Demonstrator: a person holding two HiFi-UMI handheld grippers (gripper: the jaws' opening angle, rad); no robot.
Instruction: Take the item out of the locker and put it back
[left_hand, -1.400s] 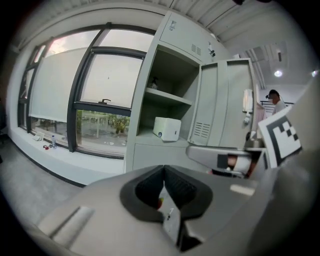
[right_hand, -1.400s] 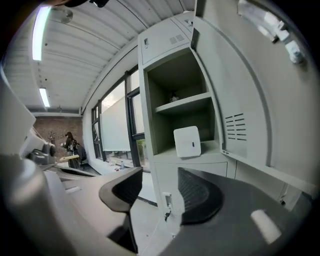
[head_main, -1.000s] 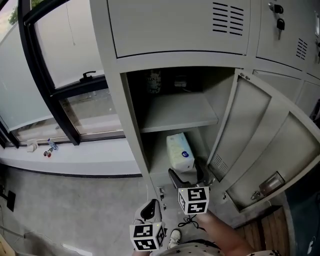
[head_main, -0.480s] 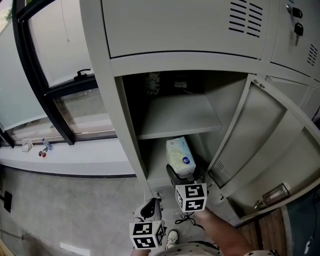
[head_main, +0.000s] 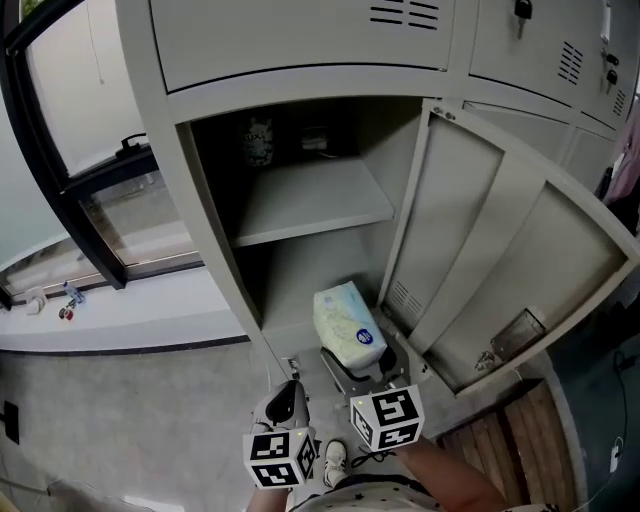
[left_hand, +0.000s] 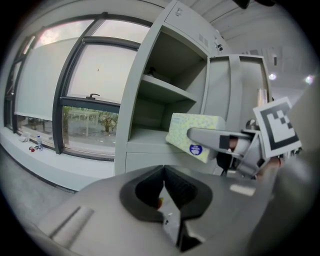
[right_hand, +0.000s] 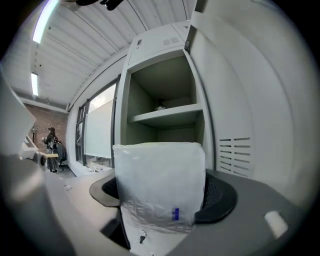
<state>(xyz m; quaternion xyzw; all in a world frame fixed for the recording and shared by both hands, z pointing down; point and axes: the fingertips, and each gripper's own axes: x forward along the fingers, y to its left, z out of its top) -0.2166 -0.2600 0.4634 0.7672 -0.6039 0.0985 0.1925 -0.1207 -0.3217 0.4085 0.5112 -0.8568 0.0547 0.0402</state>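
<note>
A white plastic-wrapped tissue pack (head_main: 348, 325) with a blue round sticker hangs just in front of the open locker's lower compartment (head_main: 290, 275). My right gripper (head_main: 352, 358) is shut on it, its pads pressing the pack's (right_hand: 160, 185) two sides. From the left gripper view the pack (left_hand: 195, 134) shows held in the right gripper (left_hand: 216, 142) out in front of the locker. My left gripper (head_main: 283, 405) hangs low to the left of the right one, jaws shut and empty (left_hand: 165, 187).
The locker door (head_main: 490, 260) stands open to the right. A shelf (head_main: 310, 200) divides the locker, with a dark jar (head_main: 260, 140) at its back. A window (head_main: 100, 200) and sill (head_main: 120, 320) lie left. A shoe (head_main: 335, 462) shows below. A person (right_hand: 51, 142) stands far off.
The right gripper closed on the tissue pack and drew it from deep in the lower compartment out past the locker's front edge. The left gripper stayed low.
</note>
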